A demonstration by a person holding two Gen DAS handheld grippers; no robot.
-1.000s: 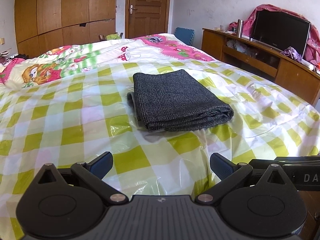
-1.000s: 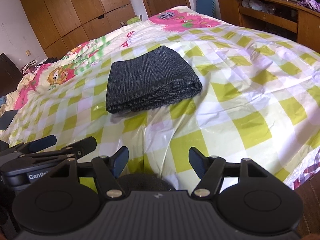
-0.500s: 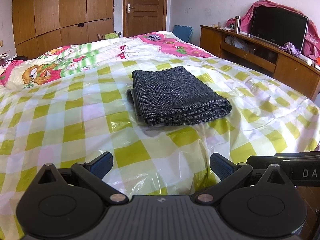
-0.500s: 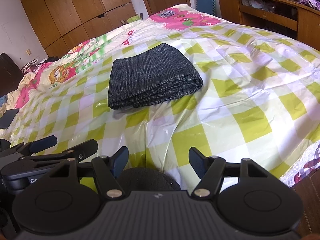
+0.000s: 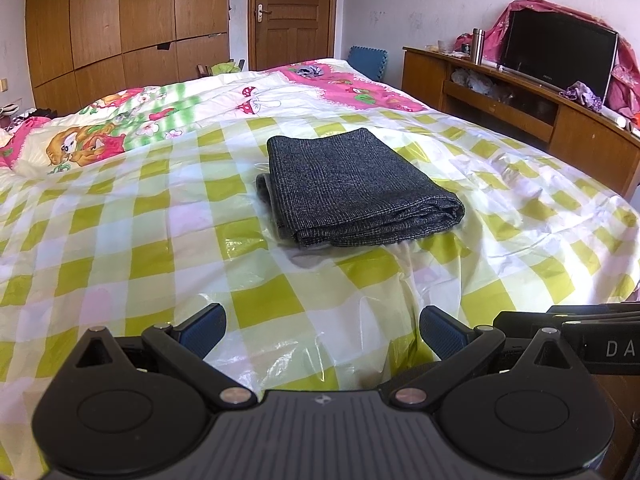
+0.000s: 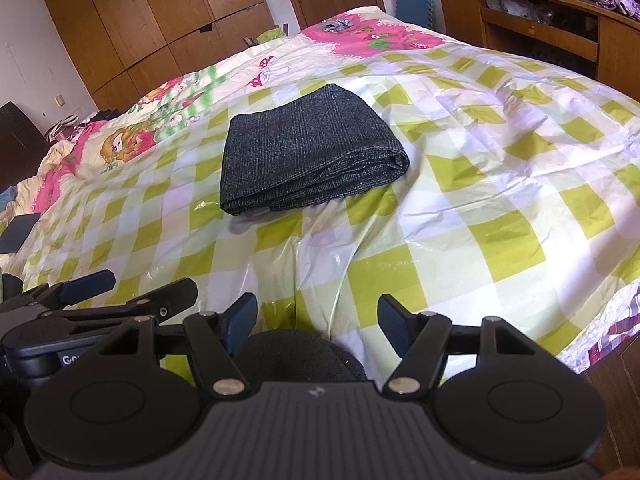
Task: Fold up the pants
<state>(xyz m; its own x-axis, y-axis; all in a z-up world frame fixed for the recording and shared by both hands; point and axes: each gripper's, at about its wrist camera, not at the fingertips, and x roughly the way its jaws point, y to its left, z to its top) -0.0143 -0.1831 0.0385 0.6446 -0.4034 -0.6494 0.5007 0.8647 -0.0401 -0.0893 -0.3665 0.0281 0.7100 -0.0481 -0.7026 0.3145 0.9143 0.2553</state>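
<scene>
Nearest the cameras, a glossy plastic sheet in yellow-green and white checks [image 5: 132, 248] covers the bed, crinkled at the near edge. On it, well clear of both tongs, lie the dark grey woven pants [image 5: 352, 192], folded into a thick rectangle with the rounded fold toward the right. Beyond them a cartoon-print quilt in pink and green [image 5: 120, 128] spreads to the far end. Behind stand brown wooden wardrobes [image 5: 120, 20] and a panelled door [image 5: 292, 12]; on the right, a long wooden cabinet [image 5: 560, 120] bears a black flat screen [image 5: 556, 52] — what drapes over it looks like pink cloth. The left tongs [image 5: 322, 330] and right tongs [image 6: 318, 320] tilt downward over the near edge, jaws spread, nothing between them.
</scene>
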